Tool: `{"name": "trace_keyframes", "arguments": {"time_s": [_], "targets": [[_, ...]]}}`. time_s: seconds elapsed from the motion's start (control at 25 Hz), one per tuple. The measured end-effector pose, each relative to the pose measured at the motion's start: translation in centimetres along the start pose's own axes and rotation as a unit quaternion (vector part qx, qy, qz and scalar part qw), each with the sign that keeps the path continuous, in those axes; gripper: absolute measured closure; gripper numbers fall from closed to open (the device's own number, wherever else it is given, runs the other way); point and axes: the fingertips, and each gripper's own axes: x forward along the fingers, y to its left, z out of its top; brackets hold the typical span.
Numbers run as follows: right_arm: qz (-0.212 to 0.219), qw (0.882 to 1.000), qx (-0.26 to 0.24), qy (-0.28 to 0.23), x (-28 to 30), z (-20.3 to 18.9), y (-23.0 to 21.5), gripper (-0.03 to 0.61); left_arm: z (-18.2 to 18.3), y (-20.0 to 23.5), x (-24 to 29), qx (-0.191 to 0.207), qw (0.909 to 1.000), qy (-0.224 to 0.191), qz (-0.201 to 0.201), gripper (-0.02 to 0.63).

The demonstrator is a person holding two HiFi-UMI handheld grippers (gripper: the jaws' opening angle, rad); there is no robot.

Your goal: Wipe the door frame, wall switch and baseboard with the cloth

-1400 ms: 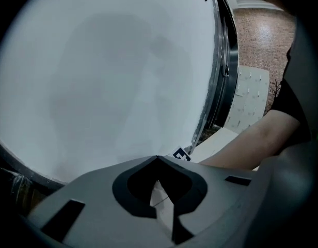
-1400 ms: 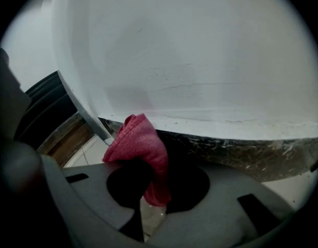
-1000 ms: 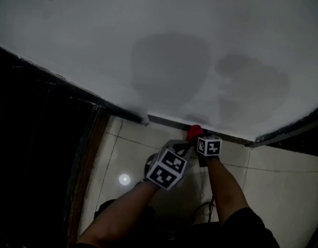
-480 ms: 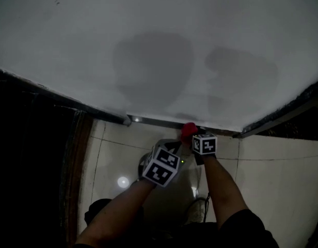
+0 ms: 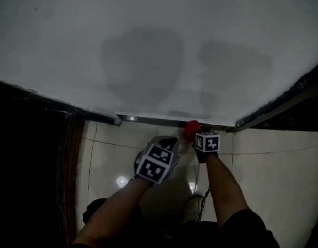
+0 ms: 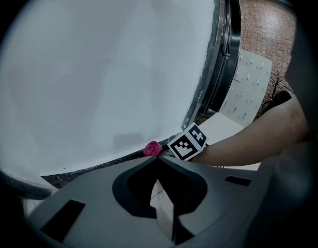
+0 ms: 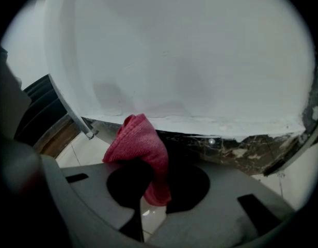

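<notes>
Jaws of right gripper (image 7: 148, 192) pinch red cloth (image 7: 140, 138) by a bunched fold, at the baseboard (image 7: 226, 148). Cloth judged soft, light, limp. Jaws of left gripper (image 6: 158, 158) together, empty.

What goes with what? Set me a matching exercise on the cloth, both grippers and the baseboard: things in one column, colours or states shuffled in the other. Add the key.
Things
1. cloth
2. left gripper
3. right gripper
4. baseboard

Colours or states
a. dark, marbled strip
b. jaws together, nothing between them
c. red, bunched up
d. shut on the cloth

Pairs: 1-c, 2-b, 3-d, 4-a
</notes>
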Motion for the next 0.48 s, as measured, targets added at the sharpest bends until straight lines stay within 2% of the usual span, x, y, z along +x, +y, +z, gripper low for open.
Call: {"name": "trace_keyframes", "arguments": {"time_s": [0.48], "targets": [[-0.039,0.998,0.050,-0.009,-2.1,-1.3,-5.5,0.517,0.0,-0.6,1.2,0.000,1.0000,0.003,-0.009,0.621]]}}
